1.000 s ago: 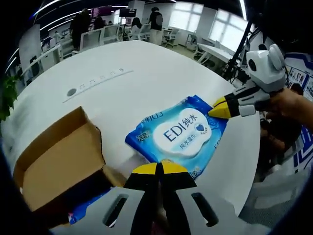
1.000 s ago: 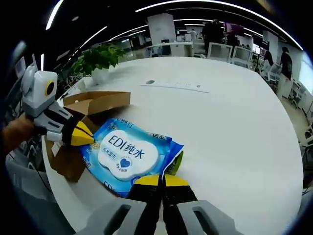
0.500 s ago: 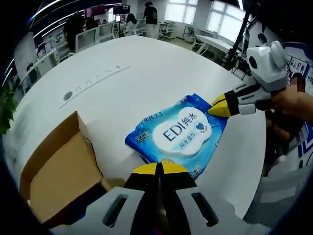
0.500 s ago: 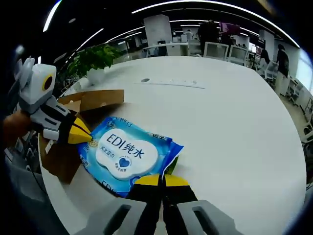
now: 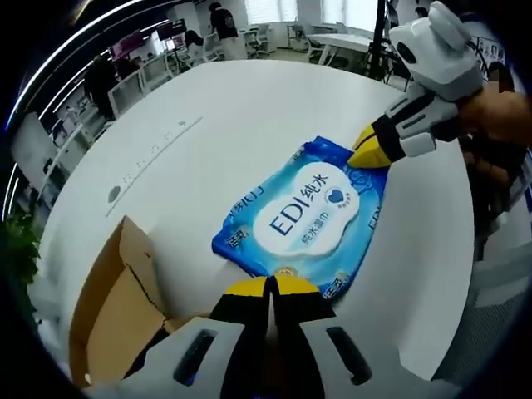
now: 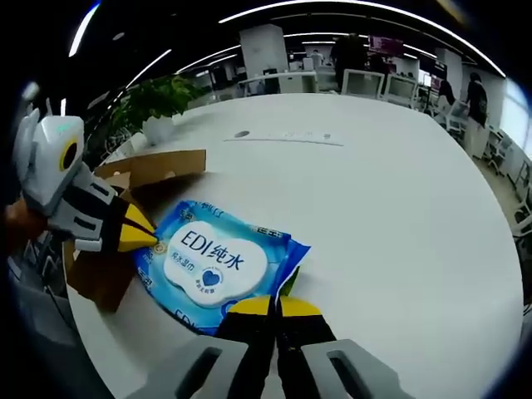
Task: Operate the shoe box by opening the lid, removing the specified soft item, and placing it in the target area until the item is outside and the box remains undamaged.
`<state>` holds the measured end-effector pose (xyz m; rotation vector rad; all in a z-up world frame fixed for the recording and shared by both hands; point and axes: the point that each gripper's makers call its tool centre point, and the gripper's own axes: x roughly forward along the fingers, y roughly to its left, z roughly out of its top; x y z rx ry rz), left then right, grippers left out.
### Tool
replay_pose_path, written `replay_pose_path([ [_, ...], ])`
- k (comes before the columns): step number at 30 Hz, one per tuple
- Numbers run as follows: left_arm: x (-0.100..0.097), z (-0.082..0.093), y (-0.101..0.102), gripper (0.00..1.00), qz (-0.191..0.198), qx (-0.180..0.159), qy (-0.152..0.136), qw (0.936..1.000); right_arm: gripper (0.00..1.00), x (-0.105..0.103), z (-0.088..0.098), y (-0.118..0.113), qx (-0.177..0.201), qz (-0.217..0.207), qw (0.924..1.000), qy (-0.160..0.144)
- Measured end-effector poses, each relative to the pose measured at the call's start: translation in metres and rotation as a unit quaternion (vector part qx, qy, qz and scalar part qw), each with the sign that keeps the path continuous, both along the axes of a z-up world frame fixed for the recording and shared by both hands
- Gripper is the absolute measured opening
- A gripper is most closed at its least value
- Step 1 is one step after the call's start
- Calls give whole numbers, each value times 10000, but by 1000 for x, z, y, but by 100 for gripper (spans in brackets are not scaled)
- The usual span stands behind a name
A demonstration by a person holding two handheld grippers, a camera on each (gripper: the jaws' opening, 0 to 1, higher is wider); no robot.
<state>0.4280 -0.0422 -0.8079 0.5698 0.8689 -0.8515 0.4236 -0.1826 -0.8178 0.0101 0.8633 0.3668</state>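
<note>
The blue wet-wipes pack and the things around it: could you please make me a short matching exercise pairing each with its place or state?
Things:
1. blue soft wet-wipes pack with white label
2. brown cardboard shoe box
3. green potted plant
4. round white table

Places or states:
A. at the table's far edge, beyond the box
B. gripped at opposite ends by the left gripper and right gripper
C. lid open, beside the pack
D. bears both pack and box

Pairs: 1-B, 2-C, 3-A, 4-D
</note>
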Motion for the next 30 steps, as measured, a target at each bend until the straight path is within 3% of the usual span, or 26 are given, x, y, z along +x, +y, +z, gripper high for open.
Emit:
replay_pose_path([
  [5, 0, 0, 1, 0, 0, 23, 8, 10000, 0, -1, 0, 0, -56, 5, 10000, -25],
  [16, -3, 16, 3, 6, 360, -617, 280, 9971, 0, 4, -1, -2, -196, 61, 9998, -27],
  [30, -8, 45, 16, 10, 626, -1223, 348, 9899, 2, 2, 3, -4, -280, 113, 9995, -24],
])
